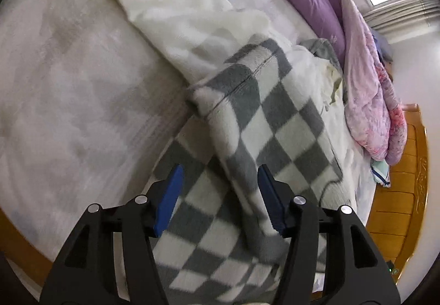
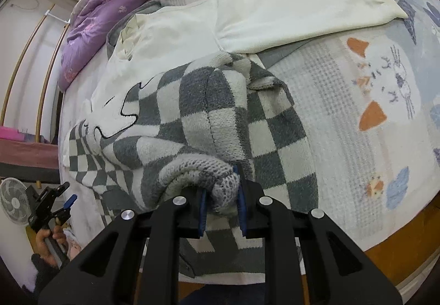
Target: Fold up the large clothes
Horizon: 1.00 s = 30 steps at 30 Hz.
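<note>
Left claw (image 1: 220,195) agape; right claw (image 2: 221,206) clamped.

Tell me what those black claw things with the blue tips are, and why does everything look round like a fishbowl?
Those claws are grippers: big pinchers that a person holds, one in each hand. Each has a tiny camera looking along its two fingers, and that lens bends the picture into a round shape. One picture comes from the left gripper, the other from the right gripper. In the right one you can even see the person's hand holding the other tool.

They are above a bed with a cartoon sheet. On it lies a big sweater, white on top and grey-and-white checked below, with one white sleeve stretched out. A purple quilt is bunched up behind.

The right gripper is pinching a rolled bit of the sweater's knitted edge. The left one is open, with checked fabric below it.
</note>
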Each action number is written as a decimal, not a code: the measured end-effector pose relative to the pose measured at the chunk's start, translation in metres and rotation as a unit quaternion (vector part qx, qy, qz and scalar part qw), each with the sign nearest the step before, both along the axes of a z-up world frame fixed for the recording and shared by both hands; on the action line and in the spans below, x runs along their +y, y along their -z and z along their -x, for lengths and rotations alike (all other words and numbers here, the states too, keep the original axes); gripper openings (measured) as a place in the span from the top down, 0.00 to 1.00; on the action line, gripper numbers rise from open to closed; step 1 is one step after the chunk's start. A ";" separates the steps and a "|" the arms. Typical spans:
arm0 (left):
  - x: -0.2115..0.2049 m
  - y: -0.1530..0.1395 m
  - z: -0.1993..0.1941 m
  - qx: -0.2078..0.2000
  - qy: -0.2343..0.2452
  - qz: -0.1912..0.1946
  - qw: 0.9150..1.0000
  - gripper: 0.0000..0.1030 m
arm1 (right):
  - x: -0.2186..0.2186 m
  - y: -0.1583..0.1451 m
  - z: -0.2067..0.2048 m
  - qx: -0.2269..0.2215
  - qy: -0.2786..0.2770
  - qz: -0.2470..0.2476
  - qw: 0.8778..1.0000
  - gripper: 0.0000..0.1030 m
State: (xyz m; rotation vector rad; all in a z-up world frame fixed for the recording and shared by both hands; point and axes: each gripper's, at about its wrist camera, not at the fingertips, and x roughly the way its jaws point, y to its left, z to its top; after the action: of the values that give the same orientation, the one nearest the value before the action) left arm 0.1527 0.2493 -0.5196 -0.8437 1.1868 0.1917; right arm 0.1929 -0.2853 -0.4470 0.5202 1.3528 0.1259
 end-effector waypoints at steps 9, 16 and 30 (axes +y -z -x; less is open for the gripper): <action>-0.003 0.021 -0.039 0.016 -0.017 -0.005 1.000 0.90 | -0.003 0.010 -0.003 0.011 -0.002 -0.002 1.000 0.84; -0.011 -0.045 0.021 -0.020 0.013 0.006 1.000 0.90 | -0.015 -0.013 -0.006 -0.004 -0.037 0.018 0.999 0.84; -0.050 0.047 0.153 0.147 0.007 0.019 0.989 0.89 | -0.038 0.078 0.063 0.115 -0.113 0.139 0.977 0.67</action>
State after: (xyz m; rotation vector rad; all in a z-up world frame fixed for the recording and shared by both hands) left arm -0.0007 0.1994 -0.5665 -0.8607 1.4756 0.2897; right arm 0.1298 -0.3233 -0.5249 0.1466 1.6247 0.0598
